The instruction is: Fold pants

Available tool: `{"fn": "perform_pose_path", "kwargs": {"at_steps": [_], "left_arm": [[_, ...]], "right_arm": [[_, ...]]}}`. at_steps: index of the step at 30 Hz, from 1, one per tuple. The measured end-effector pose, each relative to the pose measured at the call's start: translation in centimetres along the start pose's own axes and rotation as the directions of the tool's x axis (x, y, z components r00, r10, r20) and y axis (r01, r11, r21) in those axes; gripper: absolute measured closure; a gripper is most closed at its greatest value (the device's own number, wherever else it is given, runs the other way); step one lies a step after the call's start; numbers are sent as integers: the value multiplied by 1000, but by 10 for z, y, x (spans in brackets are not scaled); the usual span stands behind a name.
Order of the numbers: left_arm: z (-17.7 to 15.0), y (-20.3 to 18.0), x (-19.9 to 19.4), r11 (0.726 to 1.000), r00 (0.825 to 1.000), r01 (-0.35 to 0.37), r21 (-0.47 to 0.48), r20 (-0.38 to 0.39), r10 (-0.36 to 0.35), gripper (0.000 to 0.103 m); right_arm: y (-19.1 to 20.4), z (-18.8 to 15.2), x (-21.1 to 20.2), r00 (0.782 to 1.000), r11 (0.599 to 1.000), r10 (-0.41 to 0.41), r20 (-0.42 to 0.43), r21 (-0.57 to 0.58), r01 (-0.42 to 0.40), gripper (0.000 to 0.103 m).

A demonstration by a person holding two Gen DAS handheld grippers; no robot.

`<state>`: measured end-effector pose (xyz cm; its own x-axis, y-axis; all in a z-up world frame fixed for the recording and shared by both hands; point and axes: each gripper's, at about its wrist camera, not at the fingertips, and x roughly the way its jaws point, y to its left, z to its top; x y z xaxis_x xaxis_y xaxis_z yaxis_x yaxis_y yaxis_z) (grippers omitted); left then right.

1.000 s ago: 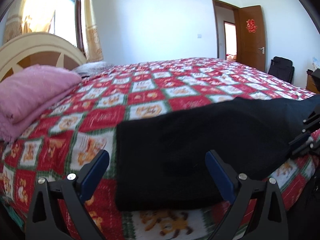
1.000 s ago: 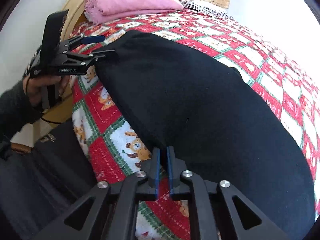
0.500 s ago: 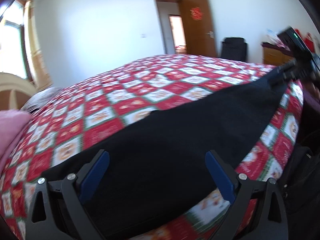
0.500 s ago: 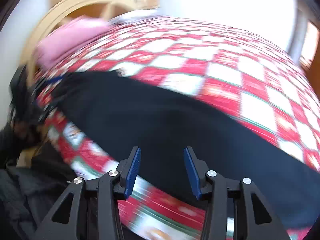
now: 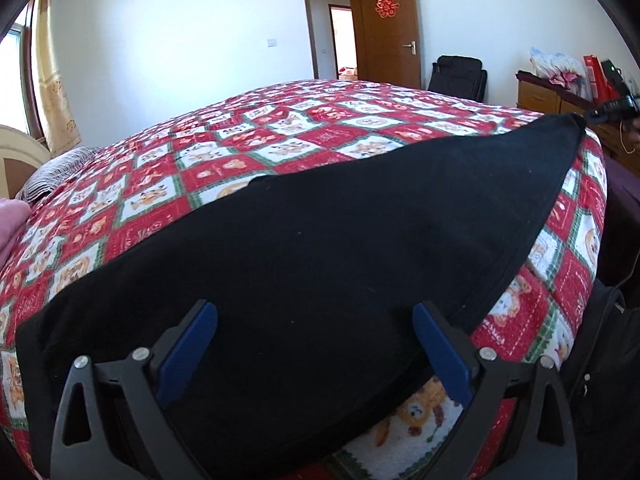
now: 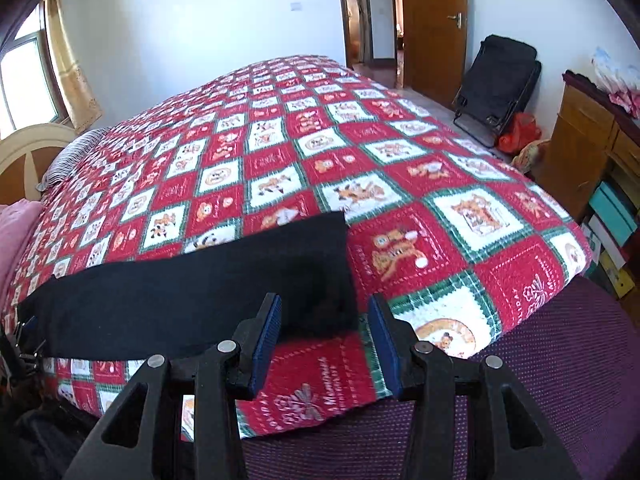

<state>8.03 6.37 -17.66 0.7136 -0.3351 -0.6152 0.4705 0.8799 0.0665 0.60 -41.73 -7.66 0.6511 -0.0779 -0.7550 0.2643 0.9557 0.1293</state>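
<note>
Black pants (image 5: 320, 240) lie flat in a long strip along the near edge of the bed, on a red, white and green patchwork quilt (image 5: 280, 128). My left gripper (image 5: 316, 344) is open, its blue fingers spread over the wide end of the pants. My right gripper (image 6: 324, 336) is open at the other end, its fingers either side of the near corner of the pants (image 6: 192, 296). Neither holds cloth. The right gripper shows small at the far right of the left wrist view (image 5: 612, 106).
A pink folded blanket (image 6: 16, 236) and a striped pillow (image 6: 72, 152) lie by the cream headboard (image 6: 28, 148). A purple mattress edge (image 6: 520, 392) shows below the quilt. A black folding chair (image 6: 500, 88), a wooden cabinet (image 6: 588, 148) and an open door (image 6: 432, 20) stand beyond.
The right gripper has opened and let go of the pants, then swung round to face the bed. The left gripper has turned right along the pants.
</note>
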Motion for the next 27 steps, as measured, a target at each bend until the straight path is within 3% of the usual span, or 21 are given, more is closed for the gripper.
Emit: {"fn": "perform_pose_path", "kwargs": {"at_steps": [2, 4, 6, 7, 9, 12, 14, 16, 19, 23, 26, 27], "left_arm": [[-1, 1, 1, 1000, 1000, 0, -9, 2, 0, 0], [-3, 2, 1, 1000, 1000, 3, -11, 9, -3, 0], [-4, 2, 0, 1000, 1000, 8, -15, 13, -8, 0], [-5, 3, 0, 1000, 1000, 10, -14, 15, -10, 0], [-5, 3, 1, 1000, 1000, 14, -17, 20, -13, 0], [-5, 3, 1, 1000, 1000, 16, -14, 27, -16, 0], [-5, 4, 3, 1000, 999, 21, -13, 31, -20, 0], [-6, 4, 2, 1000, 999, 27, -12, 36, -26, 0], [-7, 5, 3, 999, 999, 31, -10, 39, -31, 0], [-7, 5, 3, 999, 999, 32, -9, 39, -32, 0], [-7, 5, 2, 999, 999, 32, -9, 43, -32, 0], [-7, 4, 2, 1000, 999, 28, -8, 43, -28, 0]], "right_arm": [[-3, -3, 11, 998, 998, 66, -22, 12, -66, 56], [0, -5, 22, 999, 1000, 16, -44, -21, -17, 57], [14, -9, 25, 996, 988, -80, -37, -137, 75, 87], [17, -10, 20, 996, 981, -84, -24, -175, 79, 90], [19, -9, 7, 994, 968, -105, 33, -226, 110, 94], [26, -11, -3, 976, 914, -186, 110, -346, 213, 94], [26, -16, 3, 965, 868, -232, 125, -421, 263, 94], [18, -18, 14, 961, 851, -262, 90, -449, 274, 94], [-3, -22, 19, 946, 858, -318, 55, -409, 312, 91], [-47, -6, 0, 955, 938, -295, 29, -183, 295, 85], [-63, 8, -5, 988, 987, -155, 11, -31, 155, 82], [-63, 11, -4, 993, 993, -116, 12, 2, 116, 74]]}}
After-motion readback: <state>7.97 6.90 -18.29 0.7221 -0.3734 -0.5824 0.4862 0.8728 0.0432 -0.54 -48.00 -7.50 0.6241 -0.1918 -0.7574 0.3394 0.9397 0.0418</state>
